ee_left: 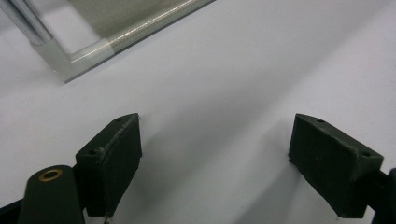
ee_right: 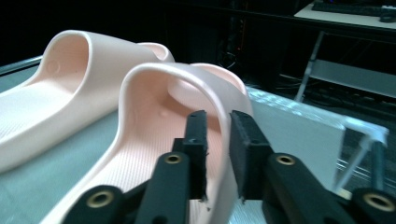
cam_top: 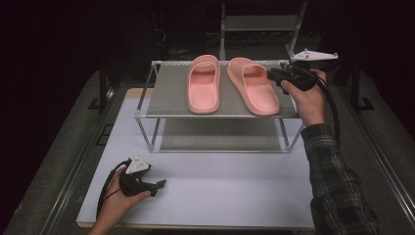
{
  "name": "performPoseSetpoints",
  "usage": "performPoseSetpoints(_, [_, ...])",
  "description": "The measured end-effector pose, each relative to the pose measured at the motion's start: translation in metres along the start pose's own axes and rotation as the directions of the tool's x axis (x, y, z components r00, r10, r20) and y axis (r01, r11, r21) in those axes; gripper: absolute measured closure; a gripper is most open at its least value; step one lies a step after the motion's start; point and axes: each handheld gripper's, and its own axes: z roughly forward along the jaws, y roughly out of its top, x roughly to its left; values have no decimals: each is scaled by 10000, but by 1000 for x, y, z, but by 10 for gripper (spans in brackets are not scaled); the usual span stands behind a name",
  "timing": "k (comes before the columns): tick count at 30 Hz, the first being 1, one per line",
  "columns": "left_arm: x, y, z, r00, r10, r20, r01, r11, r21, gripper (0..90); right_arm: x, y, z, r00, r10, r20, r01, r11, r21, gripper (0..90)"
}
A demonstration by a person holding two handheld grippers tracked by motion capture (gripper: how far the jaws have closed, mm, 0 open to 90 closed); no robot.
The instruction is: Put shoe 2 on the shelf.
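Nearest the camera, the left gripper (cam_top: 157,186) rests low on the white counter (cam_top: 230,191), its jaws spread wide with nothing between them. Farther back stands a two-tier rack (cam_top: 169,93) with two pink slippers on its top shelf. The left slipper (cam_top: 203,83) lies free; the right slipper (cam_top: 252,85) has its strap edge between the jaws of the right gripper (ee_right: 217,140), which sit narrow around that thin wall, though I cannot tell whether the pads press it. If the hand pulls away with the strap caught, the slipper may drag sideways off the shelf edge. The room behind is dark, with a metal frame faintly visible
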Motion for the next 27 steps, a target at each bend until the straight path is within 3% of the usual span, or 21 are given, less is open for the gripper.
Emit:
performPoseSetpoints(6, [0, 0, 0, 10000, 19, -6, -19, 10000, 12, 159, -7, -11, -14, 9999, 56, 147, -61, 9996, 287, 871])
performPoseSetpoints(11, [0, 0, 0, 10000, 16, -13, -16, 10000, 2, 159, -12, -24, -14, 9994, 165, 320, -193, 9959, 882, 888])
performPoseSetpoints(17, [0, 0, 0, 10000, 15, -18, -15, 10000, -12, 159, -6, -31, -6, 9999, -6, 134, -12, 9908, 1356, 899])
performPoseSetpoints(27, [0, 0, 0, 10000, 11, -17, -11, 10000, -6, 159, 2, -26, 0, 9999, 65, -132, -48, 9923, 1239, 900])
